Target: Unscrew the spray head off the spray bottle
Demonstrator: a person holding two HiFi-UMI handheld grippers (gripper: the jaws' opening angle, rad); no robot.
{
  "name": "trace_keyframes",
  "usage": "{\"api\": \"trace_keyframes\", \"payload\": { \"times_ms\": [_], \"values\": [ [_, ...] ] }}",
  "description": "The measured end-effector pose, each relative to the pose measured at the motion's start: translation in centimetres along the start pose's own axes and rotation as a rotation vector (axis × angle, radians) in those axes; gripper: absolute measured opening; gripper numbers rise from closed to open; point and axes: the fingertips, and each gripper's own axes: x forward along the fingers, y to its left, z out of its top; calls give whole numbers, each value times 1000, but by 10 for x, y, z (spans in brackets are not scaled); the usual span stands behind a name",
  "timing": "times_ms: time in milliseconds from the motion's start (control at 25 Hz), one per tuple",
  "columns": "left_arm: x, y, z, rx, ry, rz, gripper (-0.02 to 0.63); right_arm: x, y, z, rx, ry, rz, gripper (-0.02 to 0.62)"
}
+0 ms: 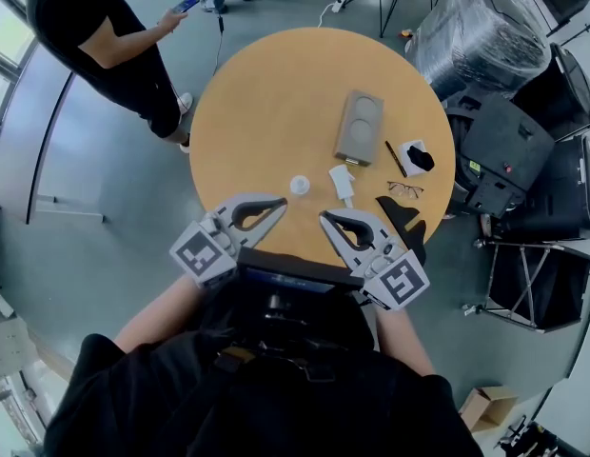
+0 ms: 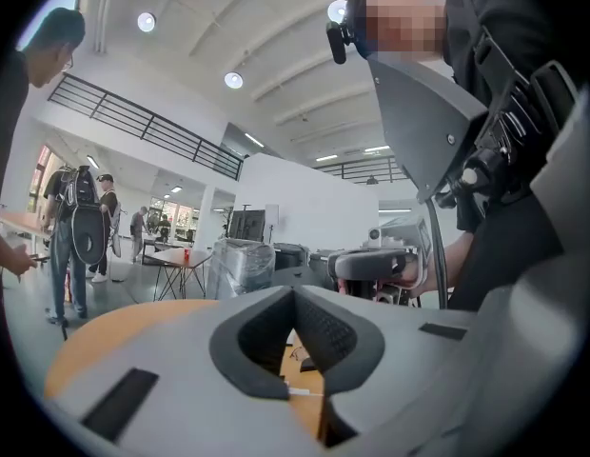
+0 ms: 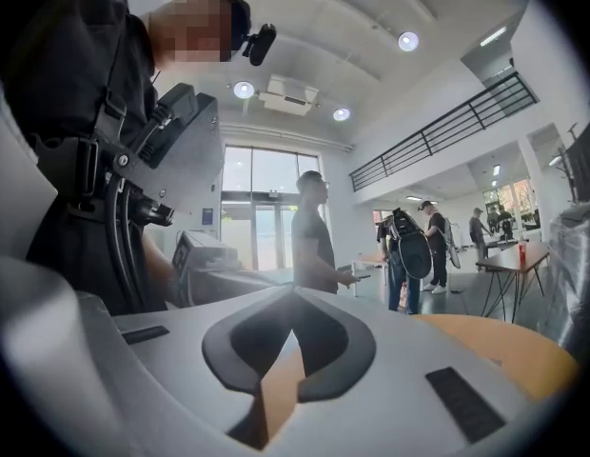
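A small white round bottle (image 1: pixel 299 185) stands on the round wooden table (image 1: pixel 257 93), seen from above. Just right of it lies a white spray head (image 1: pixel 342 181). Both grippers hover over the table's near edge, tips pointing toward each other. My left gripper (image 1: pixel 284 202) is shut with nothing between its jaws, a little short of the bottle. My right gripper (image 1: pixel 324 219) is also shut and empty, below the spray head. In the left gripper view the jaws (image 2: pixel 295 289) meet at the tip; the right gripper view shows the same (image 3: pixel 293 305).
A grey two-well tray (image 1: pixel 359 127), a pen (image 1: pixel 395 158), a white card with a dark object (image 1: pixel 416 157), glasses (image 1: pixel 404 190) and a black object (image 1: pixel 405 220) lie on the table's right side. A person (image 1: pixel 95 36) stands at the far left. Cases and equipment (image 1: pixel 514 150) crowd the right.
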Motion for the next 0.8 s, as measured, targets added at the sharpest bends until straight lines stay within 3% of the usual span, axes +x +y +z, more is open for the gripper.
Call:
{"api": "trace_keyframes", "payload": {
  "times_ms": [800],
  "values": [
    [0, -16, 0, -2, 18, -28, 2, 4, 15, 4, -7, 27, 21, -5]
  ]
}}
